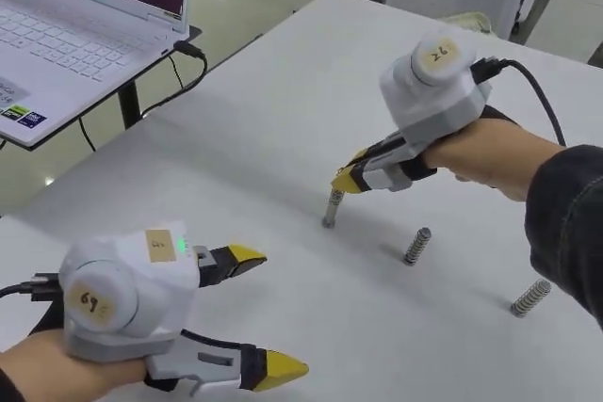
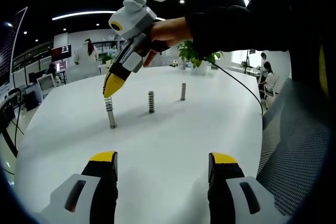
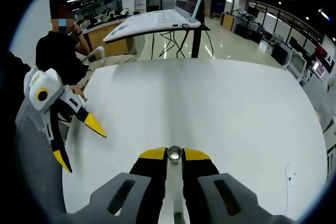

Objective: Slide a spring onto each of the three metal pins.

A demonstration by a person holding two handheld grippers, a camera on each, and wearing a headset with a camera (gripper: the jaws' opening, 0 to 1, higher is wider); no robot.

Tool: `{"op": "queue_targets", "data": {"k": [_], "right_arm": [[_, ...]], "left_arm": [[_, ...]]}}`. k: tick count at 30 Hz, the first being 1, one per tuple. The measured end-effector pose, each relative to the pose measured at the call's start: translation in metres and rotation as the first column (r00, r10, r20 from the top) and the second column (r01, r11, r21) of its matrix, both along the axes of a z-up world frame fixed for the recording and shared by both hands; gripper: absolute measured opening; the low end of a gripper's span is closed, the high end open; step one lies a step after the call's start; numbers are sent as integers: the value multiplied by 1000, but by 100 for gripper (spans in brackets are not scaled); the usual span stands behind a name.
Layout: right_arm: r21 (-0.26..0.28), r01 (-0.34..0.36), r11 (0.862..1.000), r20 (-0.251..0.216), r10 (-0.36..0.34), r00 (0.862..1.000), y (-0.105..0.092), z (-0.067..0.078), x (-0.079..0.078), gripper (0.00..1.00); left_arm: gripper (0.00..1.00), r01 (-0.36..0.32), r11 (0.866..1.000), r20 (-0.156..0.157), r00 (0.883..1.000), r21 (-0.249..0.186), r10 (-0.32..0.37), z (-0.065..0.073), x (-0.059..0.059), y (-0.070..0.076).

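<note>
Right gripper (image 1: 350,179): I hold it over the left-most pin, with the nose pointing down and toward me.
Right fingers (image 3: 152,156): they are closed on the top of the spring (image 2: 108,103). A round metal end shows between the yellow tips, and I cannot tell if it is the spring's end or the pin's head.
Spring in work: it sits on the upper part of the pin (image 2: 112,120). The lower part of the pin is bare down to the tabletop (image 1: 236,138).
Long axis: spring and pin are in one line, nearly upright, and the free way for the spring is straight down along the pin.
Direction from my fingers: the spring hangs directly under the tips and the bare pin is below it, so I judge that the coming move is a push down and not sideways.
Other springs: the second spring (image 1: 417,246) and the third spring (image 1: 530,297) stand to the right, apart from each other, and their coils seem to reach the tabletop.
Left gripper (image 1: 268,313): it hovers near my body, well apart from all pins.
Left fingers (image 2: 103,157): they are wide open and hold nothing.
Nearer hand: the right one, as it is already on the spring.
Progress: I judge two pins finished and this one half done.
</note>
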State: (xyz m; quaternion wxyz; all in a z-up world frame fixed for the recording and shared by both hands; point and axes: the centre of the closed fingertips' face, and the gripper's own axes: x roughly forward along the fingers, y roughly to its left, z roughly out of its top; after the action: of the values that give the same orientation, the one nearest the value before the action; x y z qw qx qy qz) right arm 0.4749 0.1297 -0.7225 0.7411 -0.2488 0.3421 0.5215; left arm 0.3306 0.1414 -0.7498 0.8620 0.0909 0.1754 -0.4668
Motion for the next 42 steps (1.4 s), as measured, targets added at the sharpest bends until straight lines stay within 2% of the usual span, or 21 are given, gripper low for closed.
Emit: {"op": "queue_targets", "data": {"k": [16,28,42], "right_arm": [[-5,15,1000,-32,-15,999,-2,-22,-12,8],[-33,1,999,-38,-2,999,-5,-36,-20,8],[-17,1,1000,-42,-2,999,-3,-35,-19,9]], "left_arm": [[65,1,1000,-6,1000,2,-1,-1,-1,0],[65,1,1000,-6,1000,3,-1,-1,-1,0],[64,0,1000,-7,1000,3,0,-1,0,1]]}}
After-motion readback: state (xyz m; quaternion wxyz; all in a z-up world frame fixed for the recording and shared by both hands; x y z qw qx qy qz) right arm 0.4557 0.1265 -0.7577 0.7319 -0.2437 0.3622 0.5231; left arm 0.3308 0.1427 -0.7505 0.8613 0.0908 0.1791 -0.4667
